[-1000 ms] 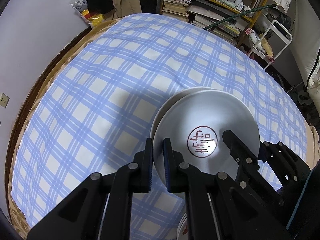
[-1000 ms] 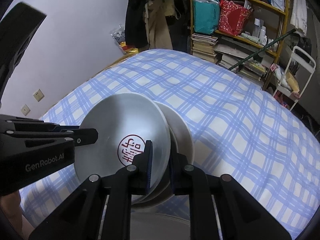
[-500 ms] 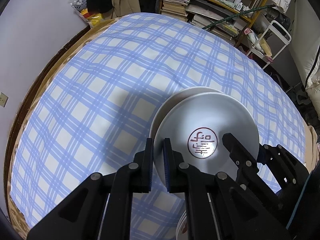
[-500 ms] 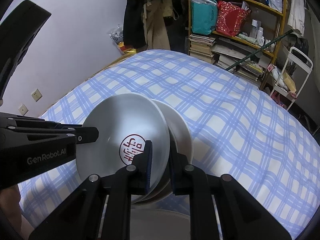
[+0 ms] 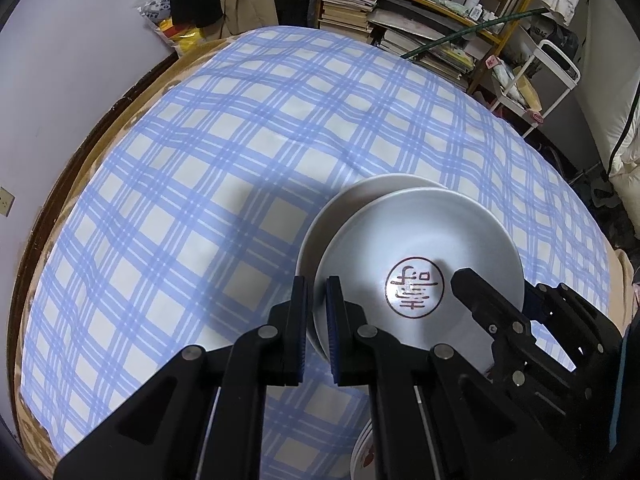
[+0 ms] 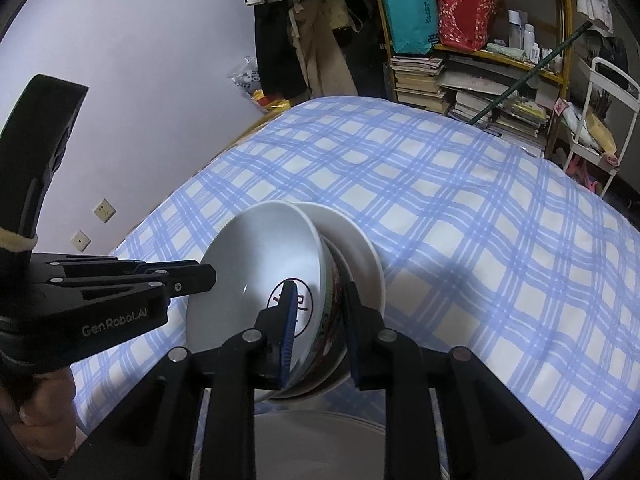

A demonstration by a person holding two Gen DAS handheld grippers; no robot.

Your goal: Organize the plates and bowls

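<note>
Right now I am partway through stacking: the bowl (image 5: pixel 416 248) with the red seal in its bottom sits tilted against the plate (image 5: pixel 340 208) behind it, both over the checked bed (image 5: pixel 200 180). I cannot tell whether the pair rests on the sheet or hangs clear of it.

My left tongs (image 5: pixel 316 284) are pressed almost together, pinching the bowl's near left rim. The plate's edge runs behind the same fingers, so I cannot say whether it is caught in that pinch too.

My right tongs (image 6: pixel 319 286) have just been opening. Their fingers now stand spread either side of the bowl's wall, one inside over the seal and one outside, in the gap between bowl and plate. From the right wrist view the outer pad looks clear of the painted wall, so I judge this side let go and the left hand carrying the bowl alone.

Another dish (image 6: pixel 320 440) shows pale at the bottom of the right wrist view, just under the tongs. It may be where this stack is headed, though that is a guess.

The next move calls for drawing the right tongs straight back along the rim without hooking the wall. The left pinch must hold firm, since a glazed rim gripped at one point could swing or slip. Then the bowl needs levelling so that it seats flat.
</note>
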